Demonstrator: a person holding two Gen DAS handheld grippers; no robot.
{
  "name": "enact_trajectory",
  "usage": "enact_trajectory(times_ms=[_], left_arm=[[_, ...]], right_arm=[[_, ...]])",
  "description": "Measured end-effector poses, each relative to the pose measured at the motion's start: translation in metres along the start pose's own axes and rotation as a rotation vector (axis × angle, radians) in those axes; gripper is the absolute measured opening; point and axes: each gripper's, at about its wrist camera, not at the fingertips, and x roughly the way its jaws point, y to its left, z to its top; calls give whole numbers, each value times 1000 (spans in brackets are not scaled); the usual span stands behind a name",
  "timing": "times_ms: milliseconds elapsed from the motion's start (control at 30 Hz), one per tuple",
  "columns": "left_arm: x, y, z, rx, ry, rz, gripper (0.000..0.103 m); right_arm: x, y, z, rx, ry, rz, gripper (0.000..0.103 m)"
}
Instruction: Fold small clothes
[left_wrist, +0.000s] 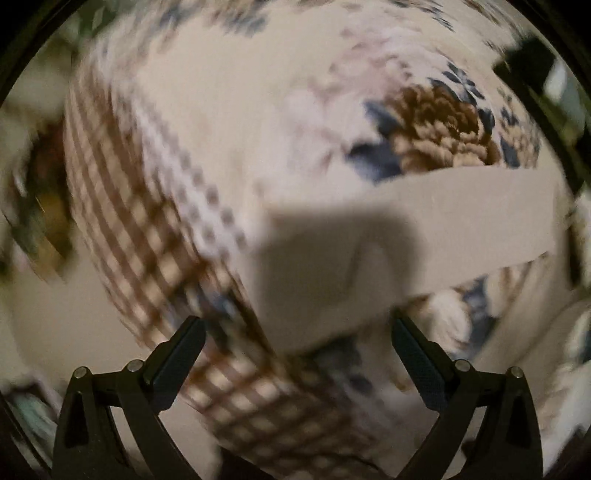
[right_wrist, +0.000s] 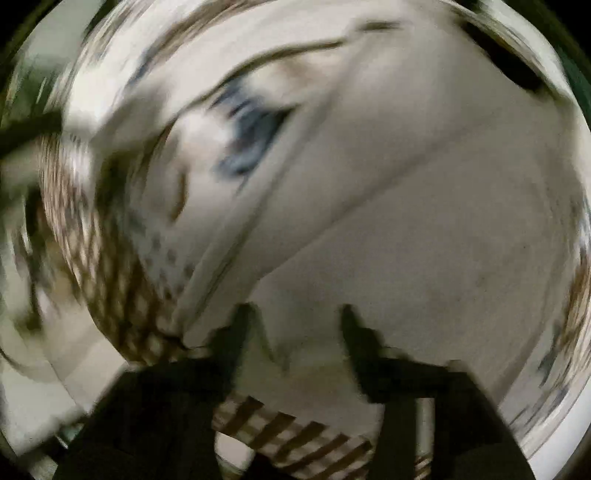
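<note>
Through my left view the soft, light garment (left_wrist: 332, 258) lies on the flowered bedspread (left_wrist: 229, 110) just ahead of my left gripper (left_wrist: 297, 332), jaws apart and empty, best taken at its near hem, while my blurred right gripper (right_wrist: 295, 314) hangs low over the cloth, jaws apart.

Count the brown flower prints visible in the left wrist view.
1 clear: a brown flower on the bedspread, upper right, just above the plain grey garment. Others may be hidden under the garment or lost in motion blur.
</note>
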Motion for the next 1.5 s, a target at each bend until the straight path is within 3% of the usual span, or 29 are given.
enact_trajectory(times_ms=[100, 167, 233, 300, 367, 433, 467, 500, 633, 733, 800, 867, 967, 1067, 1133, 1267, 1433, 1500], left_arm=[[23, 29, -8, -215, 87, -203, 103], [42, 44, -8, -356, 123, -297, 102], [59, 60, -5, -506, 115, -350, 100], [67, 73, -2, -623, 93, -356, 96], [65, 85, -1, -730, 65, -332, 71], [58, 91, 0, -758, 45, -296, 25], [48, 91, 2, -743, 20, -296, 15], [39, 90, 6, -710, -10, -287, 8], [-4, 75, 21, -539, -142, -229, 6], [-45, 40, 30, -294, -273, -158, 6], [-78, -2, 28, -56, -383, -133, 6], [-107, -60, 12, 201, -462, -163, 6], [-125, -144, -36, 556, -494, -225, 6], [-119, -206, -109, 875, -452, -286, 6], [-101, -235, -162, 1052, -369, -328, 6], [-59, -250, -232, 1231, -202, -338, 6], [-31, -245, -284, 1357, -109, -313, 6], [-15, -247, -295, 1409, -57, -265, 6]], right_arm=[[-24, -53, -7, 193, -68, -8, 65], [-31, -84, -11, 297, -84, -18, 66], [-33, -108, -8, 367, -72, -42, 66], [-32, -136, -15, 427, -63, -51, 66], [-29, -155, -26, 465, -53, -50, 66], [-31, -172, -32, 478, -49, -55, 66], [-32, -177, -37, 480, -48, -57, 66], [-32, -182, -41, 479, -49, -57, 66], [-33, -191, -57, 474, -46, -55, 66], [-34, -192, -66, 484, -50, -53, 66], [-36, -189, -65, 502, -52, -58, 66], [-40, -195, -72, 534, -52, -60, 66], [-51, -219, -91, 591, -53, -79, 66], [-59, -249, -123, 658, -41, -96, 66], [-64, -269, -147, 711, -29, -104, 66], [-75, -302, -195, 771, -17, -128, 66], [-80, -326, -249, 819, 7, -136, 66], [-79, -330, -269, 834, 17, -130, 66]])
